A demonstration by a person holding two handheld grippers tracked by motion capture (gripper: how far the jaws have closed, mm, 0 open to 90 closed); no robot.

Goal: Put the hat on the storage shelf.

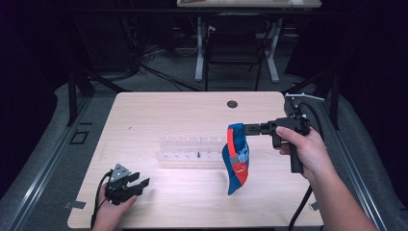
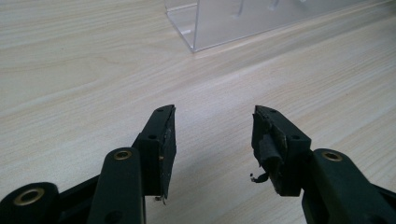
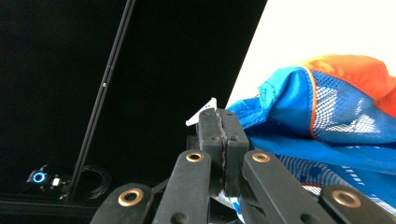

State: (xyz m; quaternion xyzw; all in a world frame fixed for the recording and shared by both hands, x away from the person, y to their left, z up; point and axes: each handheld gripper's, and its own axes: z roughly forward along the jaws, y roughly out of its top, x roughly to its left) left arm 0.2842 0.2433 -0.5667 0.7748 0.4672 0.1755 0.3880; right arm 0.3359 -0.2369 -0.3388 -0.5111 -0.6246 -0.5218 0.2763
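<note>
While the left claw [image 1: 137, 185] is rested low at the near left corner of the tabletop [image 1: 159, 110], its jaws are spread wide with nothing between them, as is confirmed in the left gripper view, where bare wood grain is seen in the gap of the left claw [image 2: 214, 135]. Ahead of it, a clear acrylic rack [image 1: 192, 150] is set across the middle of the tabletop, and its near corner [image 2: 205, 28] is caught at the top of the left gripper view. Just right of the rack, a blue and orange cloth bag [image 1: 236, 159] is held up off the wood, hanging down from its upper edge. That edge is pinched by the right claw [image 1: 246, 128], which is carried level from the right. In the right gripper view, the right claw [image 3: 223, 135] is seen clamped tight on the fabric [image 3: 327, 112].
</note>
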